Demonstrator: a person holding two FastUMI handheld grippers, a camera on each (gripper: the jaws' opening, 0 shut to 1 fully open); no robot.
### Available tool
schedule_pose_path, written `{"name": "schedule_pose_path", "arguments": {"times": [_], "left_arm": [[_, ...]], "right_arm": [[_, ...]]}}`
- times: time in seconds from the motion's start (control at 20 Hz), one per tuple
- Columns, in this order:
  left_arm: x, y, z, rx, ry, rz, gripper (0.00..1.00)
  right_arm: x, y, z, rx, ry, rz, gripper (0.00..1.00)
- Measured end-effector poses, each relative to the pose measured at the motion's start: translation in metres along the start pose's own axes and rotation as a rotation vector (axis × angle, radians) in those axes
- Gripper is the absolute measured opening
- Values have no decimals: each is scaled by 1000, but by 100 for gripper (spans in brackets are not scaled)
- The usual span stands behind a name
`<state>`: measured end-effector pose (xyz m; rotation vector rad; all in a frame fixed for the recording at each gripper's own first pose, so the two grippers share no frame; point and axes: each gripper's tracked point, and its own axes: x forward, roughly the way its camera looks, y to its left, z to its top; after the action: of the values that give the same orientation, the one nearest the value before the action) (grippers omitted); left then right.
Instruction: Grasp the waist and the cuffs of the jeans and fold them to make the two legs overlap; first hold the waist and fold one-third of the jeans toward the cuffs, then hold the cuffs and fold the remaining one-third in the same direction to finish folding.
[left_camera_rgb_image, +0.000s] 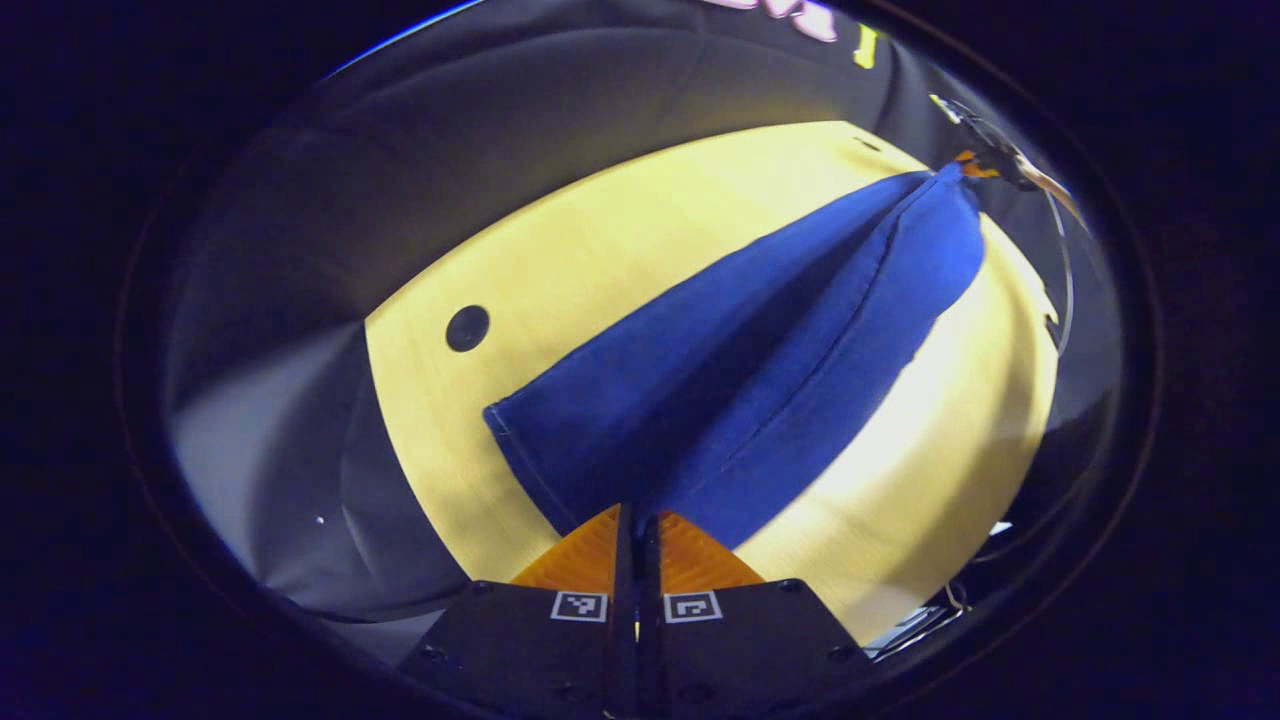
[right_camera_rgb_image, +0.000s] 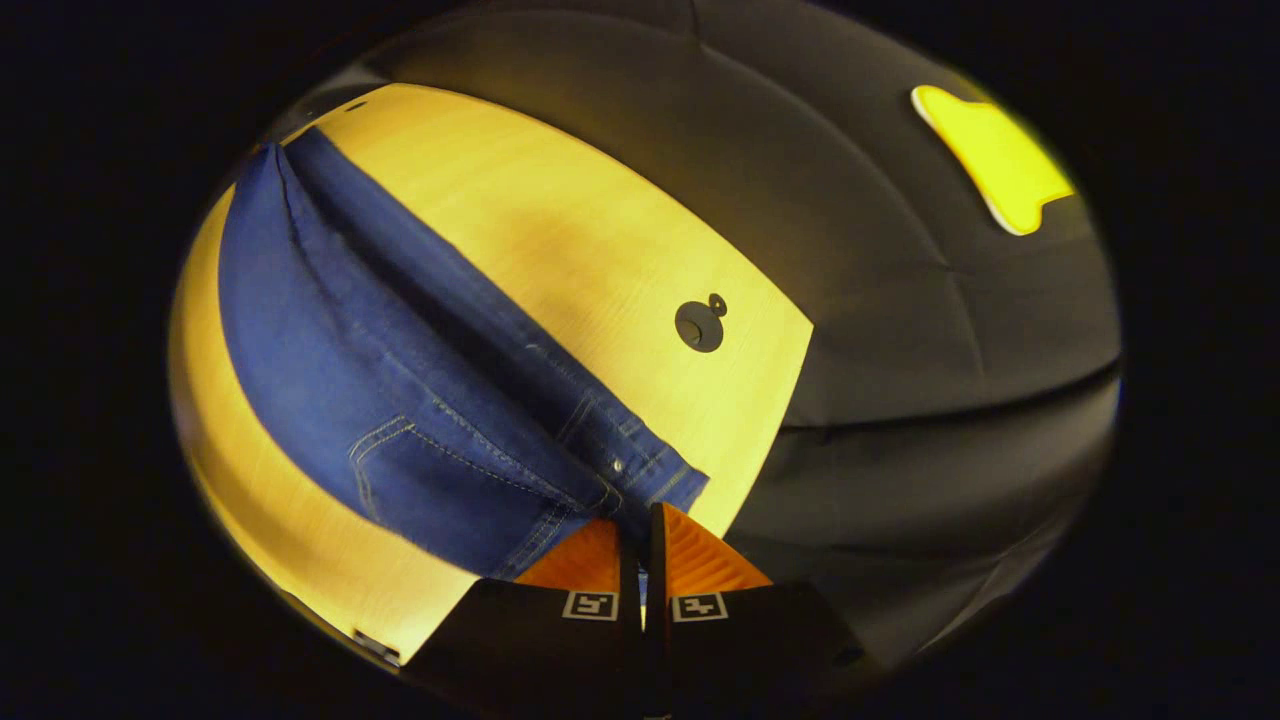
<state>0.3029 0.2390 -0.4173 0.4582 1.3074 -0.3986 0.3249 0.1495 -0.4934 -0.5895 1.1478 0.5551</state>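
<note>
Table (left_camera_rgb_image: 560, 260) of pale wood, carrying the jeans (left_camera_rgb_image: 760, 350) stretched lengthwise across it and lifted off the surface at both ends. Legs already lying one over the other, judging from the doubled cuffs and the seam running along the middle; first overlap apparently done, both one-third folds not yet begun. Left gripper (left_camera_rgb_image: 637, 535) clamped on the cuffs, at the table's near edge. Right gripper (right_camera_rgb_image: 634, 540) pinched tight on the waist, by the pocket stitching. Small dark hole (right_camera_rgb_image: 698, 325) in the table beside the jeans.
</note>
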Motion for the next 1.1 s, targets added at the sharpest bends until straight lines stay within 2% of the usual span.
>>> {"name": "schedule_pose_path", "arguments": {"times": [0.1,0.2,0.25,0.3,0.35,0.4,0.45,0.55,0.6,0.75,0.85,0.95,1.1], "left_arm": [[22,10,8,6,56,83,8],[40,17,15,29,88,152,12],[45,21,15,38,88,180,24],[51,26,19,34,74,206,31],[55,27,19,24,58,217,48],[54,30,20,11,36,233,53],[52,32,24,-1,-4,246,68],[37,35,40,-23,-114,277,89],[27,34,52,-30,-171,291,97],[-26,14,101,-31,-385,346,98],[-70,-2,130,-30,-518,404,98],[-99,-18,139,-66,-637,429,98],[-147,-39,157,-193,-798,397,98]], "right_arm": [[34,5,5,-14,41,-17,5],[50,7,9,-55,71,-61,5],[52,8,12,-71,73,-79,5],[52,8,14,-90,73,-100,5],[52,7,15,-107,69,-107,8],[56,6,13,-115,58,-104,13],[56,6,12,-102,43,-97,16],[47,5,14,-16,2,-90,22],[41,8,17,46,-32,-66,19],[9,-14,23,144,-113,-119,98],[-24,-27,32,201,-188,-163,98],[-56,-31,41,285,-265,-167,98],[-97,-35,41,459,-374,-155,98]]}}
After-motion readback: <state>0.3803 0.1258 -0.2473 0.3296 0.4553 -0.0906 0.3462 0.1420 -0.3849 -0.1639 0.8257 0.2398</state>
